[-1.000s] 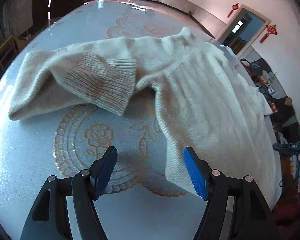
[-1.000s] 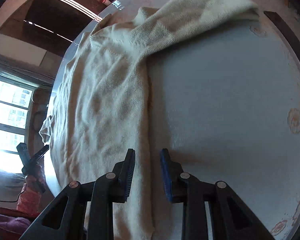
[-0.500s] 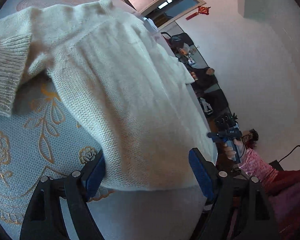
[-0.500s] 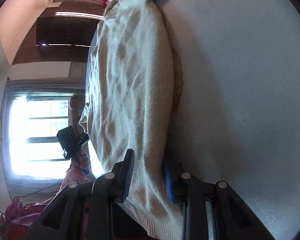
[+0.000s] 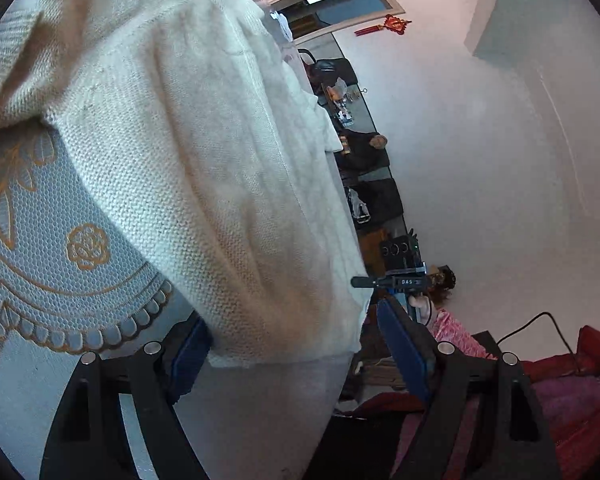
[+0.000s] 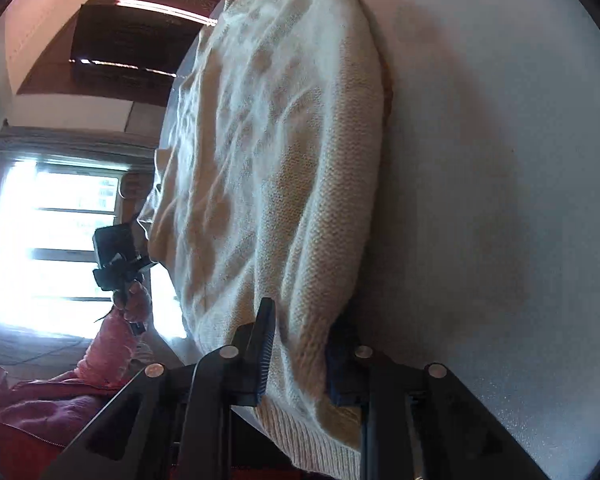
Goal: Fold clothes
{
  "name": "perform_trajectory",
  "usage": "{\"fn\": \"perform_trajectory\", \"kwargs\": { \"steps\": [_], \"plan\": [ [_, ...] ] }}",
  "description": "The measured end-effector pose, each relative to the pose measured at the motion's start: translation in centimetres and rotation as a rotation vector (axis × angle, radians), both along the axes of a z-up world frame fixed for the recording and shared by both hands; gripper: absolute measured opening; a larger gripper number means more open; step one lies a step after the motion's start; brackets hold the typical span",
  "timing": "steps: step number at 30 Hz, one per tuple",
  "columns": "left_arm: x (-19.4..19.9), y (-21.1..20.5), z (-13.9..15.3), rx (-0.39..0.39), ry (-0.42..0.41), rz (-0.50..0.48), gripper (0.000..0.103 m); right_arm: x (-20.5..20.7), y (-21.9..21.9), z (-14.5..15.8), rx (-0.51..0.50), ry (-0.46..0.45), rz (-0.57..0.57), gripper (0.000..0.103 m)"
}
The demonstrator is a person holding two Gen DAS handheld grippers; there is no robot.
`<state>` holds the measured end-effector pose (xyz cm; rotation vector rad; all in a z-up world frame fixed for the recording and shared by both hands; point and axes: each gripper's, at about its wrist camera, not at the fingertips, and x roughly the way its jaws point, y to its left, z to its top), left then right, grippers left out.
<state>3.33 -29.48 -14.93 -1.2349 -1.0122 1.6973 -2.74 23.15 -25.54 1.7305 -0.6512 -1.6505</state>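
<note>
cream knit sweater (image 5: 204,168) lying spread on table (image 5: 40,264), one sleeve doubled over near top, hem hanging at table edge nearest me. no body fold made yet, so judging task barely begun. my left tongs (image 5: 296,354) standing wide, straddling hem corner, pads not pressing on it. my right tongs (image 6: 298,354) closing on other hem corner (image 6: 300,364), knit bunching between pads. left to do: grip left corner, lift hem, carry it over toward collar, then tidy sleeves.

Patterned table (image 5: 40,240), cream sweater (image 5: 204,152) on it
</note>
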Motion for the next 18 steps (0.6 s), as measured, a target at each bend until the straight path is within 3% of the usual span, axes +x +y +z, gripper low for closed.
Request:
{"fn": "perform_trajectory", "kwargs": {
  "steps": [3, 6, 9, 14, 18],
  "plan": [
    [0.4, -0.4, 0.8, 0.101, -0.003, 0.048, 0.08, -0.7, -1.1, 0.2, -0.015, -0.059, -0.035, 0.009],
    [0.7, -1.2, 2.3, 0.23, 0.019, 0.112, 0.08, -1.6, -1.9, 2.1, -0.173, -0.044, -0.068, 0.009],
    [0.1, -1.3, 3.9, 0.282, 0.047, 0.166, 0.08, -3.0, -3.0, 4.0, -0.275, -0.021, -0.1, 0.009],
    [-3.1, 0.3, 3.1, 0.225, -0.02, 0.238, 0.079, -6.8, -2.2, 4.4, -0.287, 0.0, -0.258, 0.009],
    [-6.1, 3.6, 2.6, 0.093, -0.072, 0.25, 0.08, -9.6, -1.8, 3.0, -0.203, -0.022, -0.309, 0.009]
  ]
}}
